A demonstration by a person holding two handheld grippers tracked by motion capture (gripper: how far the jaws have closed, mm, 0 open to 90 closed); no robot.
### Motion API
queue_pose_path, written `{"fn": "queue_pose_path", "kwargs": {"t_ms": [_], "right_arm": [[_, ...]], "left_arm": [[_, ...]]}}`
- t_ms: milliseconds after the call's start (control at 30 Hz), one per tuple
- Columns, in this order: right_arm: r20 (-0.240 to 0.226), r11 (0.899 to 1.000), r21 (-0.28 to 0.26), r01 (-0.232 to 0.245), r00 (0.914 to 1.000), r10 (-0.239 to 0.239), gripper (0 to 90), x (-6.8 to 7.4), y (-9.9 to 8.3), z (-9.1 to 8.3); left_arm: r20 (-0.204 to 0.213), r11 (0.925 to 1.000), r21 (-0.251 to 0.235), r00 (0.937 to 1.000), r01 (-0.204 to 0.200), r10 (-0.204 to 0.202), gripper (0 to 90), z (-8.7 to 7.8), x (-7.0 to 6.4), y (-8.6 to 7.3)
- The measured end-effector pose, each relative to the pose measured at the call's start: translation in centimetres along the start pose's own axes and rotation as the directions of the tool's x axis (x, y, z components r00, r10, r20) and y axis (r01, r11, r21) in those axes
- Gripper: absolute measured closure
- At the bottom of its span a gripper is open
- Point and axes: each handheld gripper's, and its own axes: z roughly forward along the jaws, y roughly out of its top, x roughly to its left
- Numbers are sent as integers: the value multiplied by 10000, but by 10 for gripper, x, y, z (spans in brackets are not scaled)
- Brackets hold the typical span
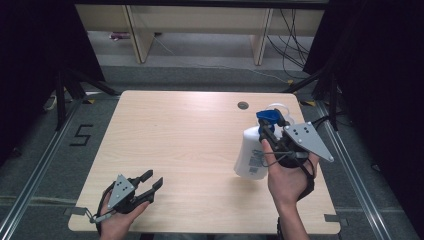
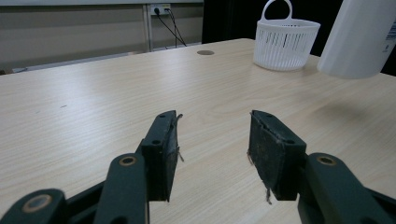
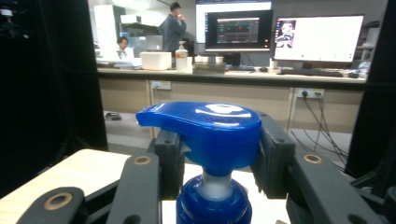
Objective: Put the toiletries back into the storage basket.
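right gripper (image 1: 270,134) clamped on blue pump head (image 3: 205,126) of white plastic bottle (image 1: 252,150), lifted above table's right side near white basket (image 2: 286,39). left gripper (image 1: 151,180) agape, empty. risk: heavy bottle swings, slips from narrow pump grip.

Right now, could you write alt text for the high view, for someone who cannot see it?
A person's right gripper holds a white pump bottle with a blue pump head above a wooden table. The left gripper rests open near the front edge.
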Motion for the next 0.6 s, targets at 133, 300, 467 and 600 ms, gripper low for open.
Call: {"fn": "queue_pose_path", "kwargs": {"t_ms": [133,300,467,600], "right_arm": [[140,9999,5,-133,9998,133,599,-6,0,-2],[468,10000,-40,-36,9989,38,599,-19,2,-2],[696,10000,43,-22,9976,19,599,-25,3,-2],[854,9999,41,-155,9962,151,599,-33,2,-2]], "left_arm": [[21,10000,-1,10000,-41,41,519,0,0,0],[-5,10000,-79,10000,-22,22,521,-1,1,1],[-16,10000,-13,10000,-47,47,522,0,3,0],[-12,10000,-31,10000,-43,43,522,0,2,1]]}}
